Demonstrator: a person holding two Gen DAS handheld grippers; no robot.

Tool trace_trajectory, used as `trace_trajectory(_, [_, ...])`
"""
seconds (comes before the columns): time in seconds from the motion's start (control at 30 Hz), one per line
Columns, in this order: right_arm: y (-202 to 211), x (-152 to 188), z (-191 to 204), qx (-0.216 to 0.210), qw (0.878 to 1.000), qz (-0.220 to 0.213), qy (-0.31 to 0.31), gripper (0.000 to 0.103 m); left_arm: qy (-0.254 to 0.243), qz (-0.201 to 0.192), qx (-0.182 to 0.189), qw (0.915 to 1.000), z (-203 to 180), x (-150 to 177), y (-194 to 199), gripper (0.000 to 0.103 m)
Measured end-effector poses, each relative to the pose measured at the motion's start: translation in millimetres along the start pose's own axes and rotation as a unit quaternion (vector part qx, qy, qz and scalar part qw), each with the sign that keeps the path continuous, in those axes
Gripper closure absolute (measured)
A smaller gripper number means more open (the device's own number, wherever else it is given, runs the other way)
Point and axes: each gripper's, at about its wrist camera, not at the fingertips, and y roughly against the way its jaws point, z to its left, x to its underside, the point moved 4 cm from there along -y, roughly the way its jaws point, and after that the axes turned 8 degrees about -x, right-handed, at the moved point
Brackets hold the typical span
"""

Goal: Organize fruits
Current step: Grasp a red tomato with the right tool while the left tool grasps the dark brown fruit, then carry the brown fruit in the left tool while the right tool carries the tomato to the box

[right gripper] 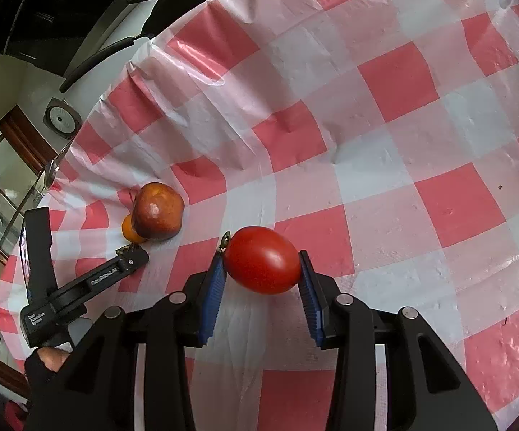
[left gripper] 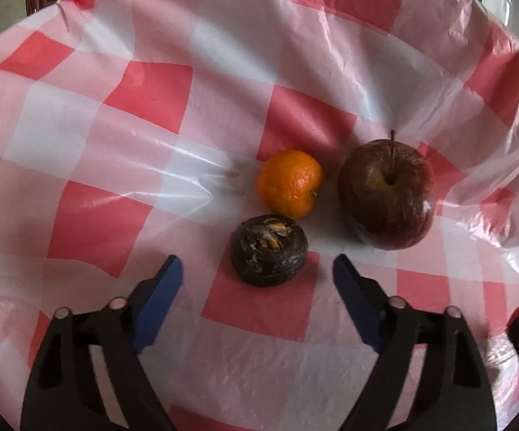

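In the left wrist view a dark, shrivelled round fruit (left gripper: 268,255) lies on the checked tablecloth (left gripper: 144,100), with a mandarin (left gripper: 290,183) just behind it and a dark red apple (left gripper: 387,194) to the right. My left gripper (left gripper: 257,262) is open; its blue pads stand on either side of the dark fruit's near edge without touching it. In the right wrist view my right gripper (right gripper: 261,256) is shut on a red tomato (right gripper: 263,260), held just above the cloth. The apple (right gripper: 157,212), the mandarin (right gripper: 132,231) and the left gripper (right gripper: 130,258) show at the left.
The plastic cloth (right gripper: 385,82) is wrinkled and hangs over the table edge at the left of the right wrist view. Beyond that edge are dark furniture (right gripper: 61,18) and a round gauge (right gripper: 61,119). A gloved hand (right gripper: 44,359) holds the left gripper.
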Motion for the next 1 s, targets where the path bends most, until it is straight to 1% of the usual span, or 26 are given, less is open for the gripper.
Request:
trace_trajectory(0.03, [-0.2, 0.1, -0.2, 0.000, 1.000, 0.000, 0.000, 0.063, -0.010, -0.002, -0.011, 0.9999, -1.1, 0.5, 0.1, 0.030])
trace_trajectory(0.07, [0.1, 0.3, -0.2, 0.001, 1.000, 0.000, -0.001, 0.063, -0.015, -0.004, -0.011, 0.9998, -2.6, 0.3, 0.9, 0.038])
trace_trajectory(0.1, [0.2, 0.2, 0.0, 0.000, 1.000, -0.001, 0.000, 0.063, -0.025, -0.009, -0.007, 0.9996, -4.3, 0.4, 2.4, 0.043])
trace_trajectory(0.13, [0.2, 0.1, -0.2, 0.000, 1.000, -0.001, 0.000, 0.063, -0.035, -0.013, -0.001, 0.9993, -5.8, 0.9, 3.8, 0.055])
trace_trajectory(0.17, [0.3, 0.2, -0.2, -0.001, 1.000, -0.001, -0.001, 0.063, -0.045, -0.016, 0.002, 0.9989, -8.6, 1.5, 5.4, 0.061])
trace_trajectory(0.2, [0.4, 0.3, -0.2, -0.001, 1.000, -0.002, -0.001, 0.063, -0.057, -0.020, -0.004, 0.9982, -9.3, 4.1, 7.8, 0.062])
trace_trajectory(0.27, [0.6, 0.2, -0.2, -0.002, 1.000, -0.002, -0.001, 0.063, -0.064, -0.028, -0.014, 0.9974, -7.8, 10.0, 14.2, 0.062])
trace_trajectory(0.3, [0.6, 0.1, -0.2, -0.002, 1.000, -0.002, -0.001, 0.063, -0.057, -0.045, -0.010, 0.9973, -4.8, 14.7, 24.6, 0.062])
trace_trajectory(0.33, [0.4, 0.1, -0.1, -0.002, 1.000, -0.002, -0.001, 0.063, -0.048, -0.057, -0.004, 0.9972, -1.2, 19.2, 34.1, 0.062])
trace_trajectory(0.4, [0.1, 0.2, 0.0, -0.001, 1.000, -0.001, -0.001, 0.063, -0.024, -0.073, 0.020, 0.9969, 7.4, 33.3, 58.2, 0.062])
trace_trajectory(0.43, [0.0, 0.3, 0.0, -0.001, 1.000, -0.001, 0.000, 0.063, -0.010, -0.084, 0.031, 0.9959, 13.0, 42.0, 73.5, 0.062])
trace_trajectory(0.5, [-0.1, 0.5, 0.0, -0.001, 1.000, 0.000, 0.000, 0.063, 0.005, -0.104, 0.042, 0.9937, 22.3, 57.9, 98.9, 0.062])
trace_trajectory(0.53, [0.1, 0.5, 0.0, -0.002, 1.000, 0.001, 0.000, 0.063, 0.012, -0.116, 0.054, 0.9917, 26.5, 69.6, 116.7, 0.062])
trace_trajectory(0.57, [0.3, 0.5, 0.0, -0.002, 1.000, 0.001, 0.000, 0.063, 0.020, -0.120, 0.062, 0.9906, 31.6, 79.6, 128.8, 0.062])
trace_trajectory(0.63, [0.1, 0.4, 0.1, -0.002, 1.000, 0.000, -0.001, 0.063, 0.030, -0.122, 0.068, 0.9898, 39.6, 96.6, 145.8, 0.062])
trace_trajectory(0.67, [0.3, 0.4, 0.0, -0.002, 1.000, 0.000, -0.001, 0.063, 0.032, -0.123, 0.066, 0.9897, 46.0, 107.2, 155.5, 0.062])
trace_trajectory(0.77, [0.8, 0.4, 0.1, -0.002, 1.000, -0.001, -0.002, 0.063, 0.051, -0.122, 0.057, 0.9896, 79.4, 125.1, 173.0, 0.062])
trace_trajectory(0.83, [0.4, 0.4, -0.2, -0.002, 1.000, 0.000, -0.002, 0.063, 0.065, -0.123, 0.048, 0.9891, 94.3, 129.3, 180.4, 0.062])
trace_trajectory(0.93, [0.1, 0.4, -0.2, 0.000, 1.000, 0.002, -0.003, 0.063, 0.088, -0.121, 0.032, 0.9883, 127.8, 145.2, 192.7, 0.062])
trace_trajectory(1.0, [0.1, 0.1, -0.7, 0.001, 1.000, 0.002, -0.004, 0.063, 0.097, -0.119, 0.023, 0.9879, 143.7, 155.2, 195.8, 0.062])
